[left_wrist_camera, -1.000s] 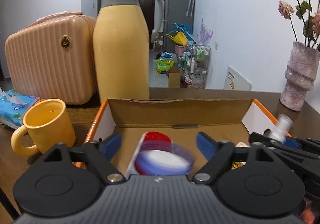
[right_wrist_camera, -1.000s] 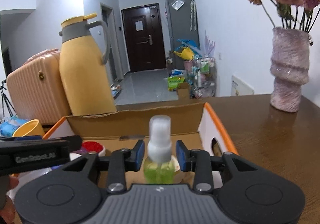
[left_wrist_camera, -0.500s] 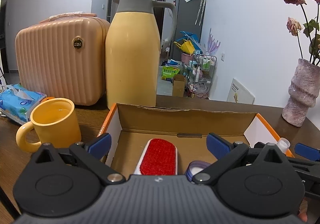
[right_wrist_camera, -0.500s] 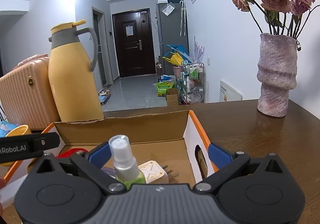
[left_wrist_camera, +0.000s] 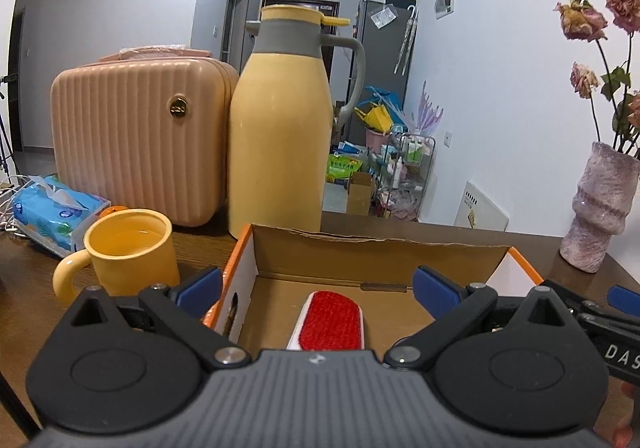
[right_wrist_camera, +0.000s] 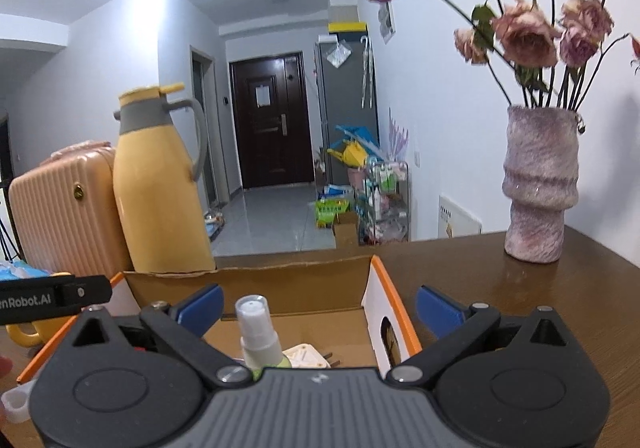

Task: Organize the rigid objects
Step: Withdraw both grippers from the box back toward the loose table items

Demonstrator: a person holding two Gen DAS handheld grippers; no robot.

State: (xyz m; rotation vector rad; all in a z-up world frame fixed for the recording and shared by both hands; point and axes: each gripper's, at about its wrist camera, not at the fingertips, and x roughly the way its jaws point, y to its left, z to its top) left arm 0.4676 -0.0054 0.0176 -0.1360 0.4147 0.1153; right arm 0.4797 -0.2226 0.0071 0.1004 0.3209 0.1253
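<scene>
Cardboard box [left_wrist_camera: 376,252] w/ orange rims is the landmark: both tongs hang at its near edge, spread wide, nothing held. Left gripper [left_wrist_camera: 318,290] has its blue pads either side of the box's left half; right gripper [right_wrist_camera: 318,306] straddles the box's right wall. Inside the box: red-faced brush [left_wrist_camera: 330,322] lying flat near the middle, spray bottle [right_wrist_camera: 258,332] upright toward the right half, white plug adapter [right_wrist_camera: 306,358] just beside the bottle on its right. Yellow mug [left_wrist_camera: 128,254] sits outside the box, just left of it; yellow thermos [left_wrist_camera: 280,127] and pink case [left_wrist_camera: 136,139] behind it; vase [right_wrist_camera: 538,183] well off to the right. Judging by this, items so far are boxed and the step now is prob. backing out to fetch the next piece. To do it well: lift clear of the rim before swinging sideways, keep pads wide, don't nudge the bottle; it looks tall and tippy. Mug seems the nearest candidate; grip its wall, not the handle.
</scene>
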